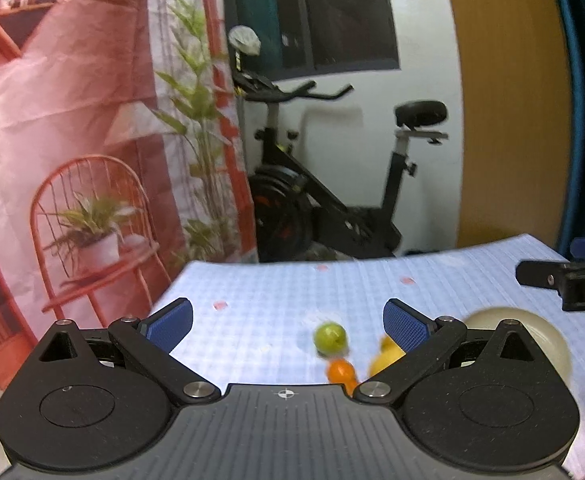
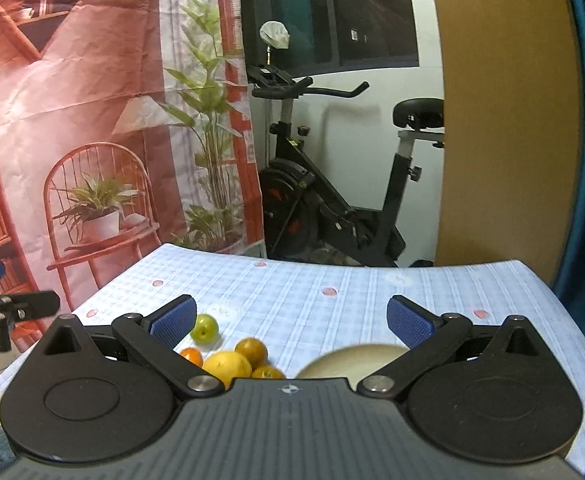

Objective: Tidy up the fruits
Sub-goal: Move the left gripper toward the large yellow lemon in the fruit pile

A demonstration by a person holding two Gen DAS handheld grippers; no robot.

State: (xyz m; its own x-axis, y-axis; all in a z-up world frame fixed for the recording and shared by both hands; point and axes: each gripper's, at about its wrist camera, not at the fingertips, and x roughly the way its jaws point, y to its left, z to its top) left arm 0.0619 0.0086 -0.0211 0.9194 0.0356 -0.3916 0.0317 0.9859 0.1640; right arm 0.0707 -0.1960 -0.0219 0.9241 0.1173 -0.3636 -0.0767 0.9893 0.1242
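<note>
Since both the left gripper (image 1: 288, 320) and right gripper (image 2: 291, 318) hang wide open and empty, nothing's sorted yet: green apple (image 2: 204, 329), lemon (image 2: 227, 366) and oranges (image 2: 252, 350) sit loose on the checked tablecloth (image 2: 332, 280) beside the cream bowl (image 2: 352, 360), apparently empty.

Left claw (image 1: 288, 320) spread wide, empty; right claw (image 2: 292, 320) likewise.

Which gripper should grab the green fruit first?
Probably left. In its view the green fruit lies between the open left gripper fingers, slightly right of centre. In the right gripper view it sits at the left finger, off-centre; the bowl lies nearer that gripper's centre.
</note>
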